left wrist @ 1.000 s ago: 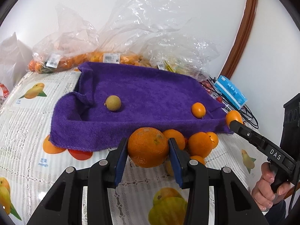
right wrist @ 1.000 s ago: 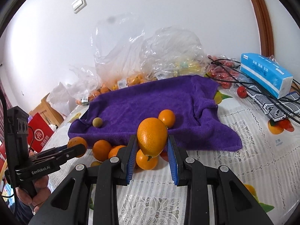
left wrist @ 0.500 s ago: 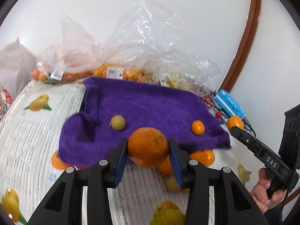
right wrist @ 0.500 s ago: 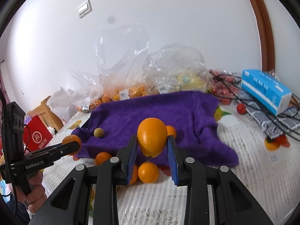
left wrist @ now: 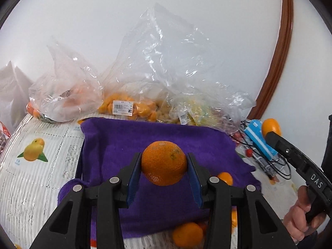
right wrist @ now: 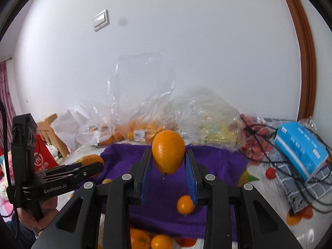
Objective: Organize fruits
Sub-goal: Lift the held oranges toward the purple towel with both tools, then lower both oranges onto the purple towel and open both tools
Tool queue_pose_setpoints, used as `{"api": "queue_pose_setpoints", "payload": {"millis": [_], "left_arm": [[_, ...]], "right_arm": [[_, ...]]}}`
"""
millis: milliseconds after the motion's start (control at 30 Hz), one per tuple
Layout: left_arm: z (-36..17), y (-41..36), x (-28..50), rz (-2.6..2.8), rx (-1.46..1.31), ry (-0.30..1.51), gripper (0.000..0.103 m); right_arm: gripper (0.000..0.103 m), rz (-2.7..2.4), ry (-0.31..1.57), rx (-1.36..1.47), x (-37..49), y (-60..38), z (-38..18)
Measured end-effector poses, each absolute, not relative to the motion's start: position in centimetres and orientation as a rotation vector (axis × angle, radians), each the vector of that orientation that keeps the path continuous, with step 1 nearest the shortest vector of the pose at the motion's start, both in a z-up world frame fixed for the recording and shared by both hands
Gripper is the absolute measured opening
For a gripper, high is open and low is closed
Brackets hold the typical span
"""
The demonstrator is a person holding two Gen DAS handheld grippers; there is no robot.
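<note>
Two oranges are up in the air. The left gripper point(left wrist: 164, 166) squeezes a round orange point(left wrist: 164, 162), the right gripper point(right wrist: 168, 161) an egg-shaped orange point(right wrist: 168, 151), both over the purple towel point(left wrist: 124, 145), probably to put down there.

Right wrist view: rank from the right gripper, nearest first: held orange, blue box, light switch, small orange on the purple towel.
1. Held orange, clamped between the fingers of the right gripper.
2. Small orange, just below, on the purple towel.
3. Blue box, far right on the table.
4. Light switch, upper left on the wall.
</note>
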State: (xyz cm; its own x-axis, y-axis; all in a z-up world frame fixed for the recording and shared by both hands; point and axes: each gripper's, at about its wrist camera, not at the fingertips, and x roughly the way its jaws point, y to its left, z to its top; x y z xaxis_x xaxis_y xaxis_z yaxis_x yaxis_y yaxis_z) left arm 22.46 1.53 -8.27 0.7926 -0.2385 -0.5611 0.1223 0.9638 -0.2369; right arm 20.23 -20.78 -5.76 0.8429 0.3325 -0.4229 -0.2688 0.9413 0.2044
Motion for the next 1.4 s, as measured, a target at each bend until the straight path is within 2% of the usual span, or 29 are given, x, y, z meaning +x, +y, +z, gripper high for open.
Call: {"api": "queue_pose_setpoints", "payload": {"millis": [200,367,567,1400], "left_arm": [[-11.3,2.0,22.9,-0.206,-0.222,0.693,0.041],[-12.1,2.4,23.0,-0.205,-0.248,0.701,0.041],[-12.9,2.7,23.4,-0.203,-0.265,0.722,0.041],[-13.7,2.2,23.8,-0.204,-0.252,0.762,0.041]], "right_arm": [[0.032,0.274,0.58,0.173,21.6,-22.3,-9.9],[0.032,0.23,0.632,0.203,22.6,-23.4,-11.0],[0.032,0.209,0.671,0.106,23.1,-22.2,-12.8],[0.032,0.171,0.787,0.126,24.7,-22.6,-14.9]]}}
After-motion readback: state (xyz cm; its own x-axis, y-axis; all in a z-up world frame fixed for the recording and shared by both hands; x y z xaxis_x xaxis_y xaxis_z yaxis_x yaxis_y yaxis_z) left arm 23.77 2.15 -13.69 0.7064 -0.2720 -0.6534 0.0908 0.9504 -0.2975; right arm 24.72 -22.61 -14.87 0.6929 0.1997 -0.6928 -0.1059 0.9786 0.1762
